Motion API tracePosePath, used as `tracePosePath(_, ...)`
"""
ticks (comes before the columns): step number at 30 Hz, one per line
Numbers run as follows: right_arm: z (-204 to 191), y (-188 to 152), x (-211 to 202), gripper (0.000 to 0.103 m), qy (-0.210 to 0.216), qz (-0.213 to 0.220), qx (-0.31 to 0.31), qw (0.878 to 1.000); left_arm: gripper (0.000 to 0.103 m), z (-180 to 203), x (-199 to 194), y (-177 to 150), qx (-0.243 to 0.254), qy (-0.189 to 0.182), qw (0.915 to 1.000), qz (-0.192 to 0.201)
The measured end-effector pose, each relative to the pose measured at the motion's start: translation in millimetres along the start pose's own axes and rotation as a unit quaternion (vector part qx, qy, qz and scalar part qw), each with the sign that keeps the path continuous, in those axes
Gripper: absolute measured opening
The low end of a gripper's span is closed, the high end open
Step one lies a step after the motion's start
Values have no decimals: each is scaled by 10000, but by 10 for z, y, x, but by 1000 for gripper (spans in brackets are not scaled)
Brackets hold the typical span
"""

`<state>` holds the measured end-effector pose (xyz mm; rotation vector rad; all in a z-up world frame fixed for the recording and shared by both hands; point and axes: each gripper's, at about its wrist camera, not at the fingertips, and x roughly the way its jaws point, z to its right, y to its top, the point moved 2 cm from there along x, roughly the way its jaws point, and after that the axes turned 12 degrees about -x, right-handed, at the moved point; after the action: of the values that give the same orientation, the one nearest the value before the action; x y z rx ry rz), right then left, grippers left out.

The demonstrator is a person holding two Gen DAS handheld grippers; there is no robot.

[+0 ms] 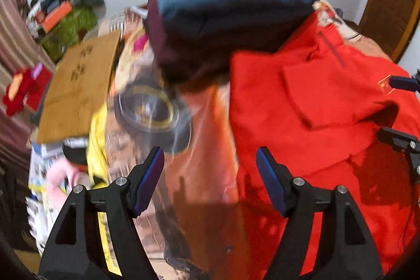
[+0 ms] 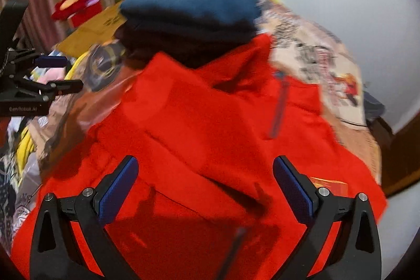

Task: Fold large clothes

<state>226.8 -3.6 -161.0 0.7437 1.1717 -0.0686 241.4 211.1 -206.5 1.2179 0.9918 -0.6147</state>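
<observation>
One bright red fabric garment with a dark zip [image 2: 210, 122] lies spread over the surface, filling the middle and 6 o'clock part of the right wrist view; in the left wrist view the same red garment [image 1: 328, 109] takes up the 3 o'clock half. Its zip runs up toward 1 o'clock in both views. What the surface beneath is, bed or otherwise, cannot be told for sure; a patterned printed cloth [image 2: 315, 57] covers it and shows past the garment at 2 o'clock.

At the garment's far edge, toward 12 o'clock, sits one stack of folded dark clothes, navy blue on top with darker layers below [image 2: 191, 9], its near edge resting on the red fabric. In the left wrist view this stack [image 1: 231, 4] looms at 12 o'clock.

One flat brown cardboard sheet [image 1: 78, 88] lies at 9 o'clock in the left view, and one round dark object with a yellow ring [image 1: 149, 106], blurred, lies between it and the garment.

Two tools are counted. The left tool [image 1: 210, 177] hovers over the garment's left edge and the printed cloth, its blue-padded fingers spread wide, gripping nothing. The right tool [image 2: 204, 190] hovers above the middle of the red garment, fingers likewise spread apart and empty. Each tool shows at the side of the other's view, the two held alongside each other.
</observation>
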Motion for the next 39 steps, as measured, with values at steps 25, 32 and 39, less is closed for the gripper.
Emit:
tracePosePath(25,107,59,490,11,860,83,1044,9908,81,263,781,-410,-205,-127,9978,-620)
tracePosePath(32,116,-44,309,11,841,177,905,9922,81,519,453,-433,193,-430,9981,-409)
tracePosePath(39,135,-12,327,9,692,119,994,9926,82,577,621,-371,338,-26,9988,-342)
